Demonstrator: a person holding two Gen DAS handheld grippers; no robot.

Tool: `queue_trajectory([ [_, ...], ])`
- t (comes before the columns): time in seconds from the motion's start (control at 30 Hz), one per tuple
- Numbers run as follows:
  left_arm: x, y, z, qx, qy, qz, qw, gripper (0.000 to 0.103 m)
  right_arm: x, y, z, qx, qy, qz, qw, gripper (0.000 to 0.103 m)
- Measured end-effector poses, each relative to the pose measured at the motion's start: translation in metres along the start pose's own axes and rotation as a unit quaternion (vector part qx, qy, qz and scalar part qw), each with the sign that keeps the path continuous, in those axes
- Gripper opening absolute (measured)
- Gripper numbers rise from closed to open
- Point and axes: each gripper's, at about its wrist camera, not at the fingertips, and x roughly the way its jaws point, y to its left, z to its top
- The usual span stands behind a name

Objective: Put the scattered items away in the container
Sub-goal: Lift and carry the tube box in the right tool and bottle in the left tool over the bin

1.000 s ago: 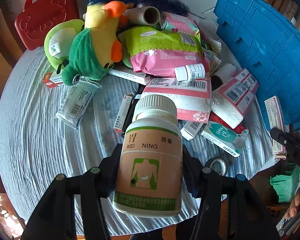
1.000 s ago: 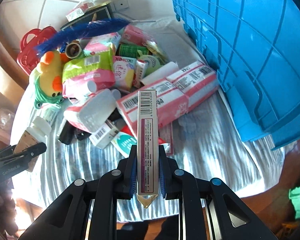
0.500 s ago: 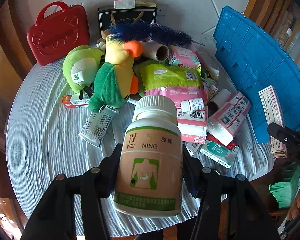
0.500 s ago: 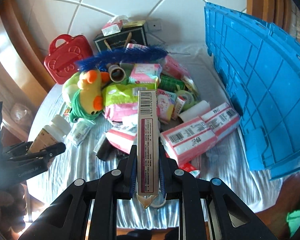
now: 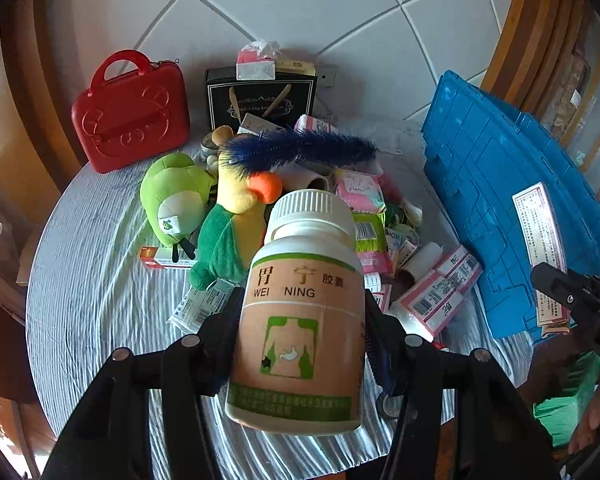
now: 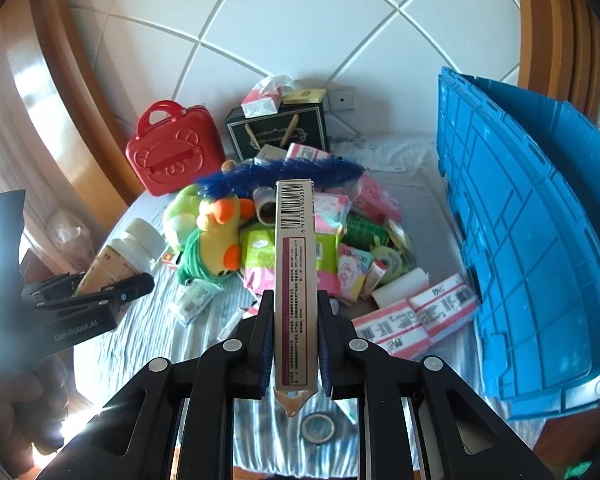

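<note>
Left gripper (image 5: pixel 300 344) clamps a white-capped pill bottle (image 5: pixel 300 320), frame centre. Right gripper (image 6: pixel 294 344) clamps a slim barcode box (image 6: pixel 294 272), upright at centre. Beyond both, the clutter pile (image 6: pixel 300 240) sits mid-frame on the counter (image 5: pixel 92 280); blue container (image 6: pixel 532 248) at right.

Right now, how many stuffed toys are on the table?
2. The green plush lies near the red case. The yellow-and-green duck plush lies right beside it, under the blue feather. The pile could hide more.
</note>
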Motion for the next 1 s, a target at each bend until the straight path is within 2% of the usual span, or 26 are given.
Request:
queue_trajectory([
  [0.57,-0.016,-0.102,0.068,-0.010,-0.053,0.011,0.9985,0.054,-0.036,-0.077,0.066,-0.043,-0.040,0.042,0.997,0.018],
  [0.83,-0.014,-0.162,0.090,0.005,-0.062,0.009,0.9980,0.054,-0.054,-0.129,0.084,-0.030,-0.058,0.056,0.996,0.018],
  [1.0,-0.009,-0.202,0.102,0.015,-0.062,-0.005,0.9980,0.054,-0.072,-0.167,0.094,-0.016,-0.074,0.053,0.996,0.018],
])
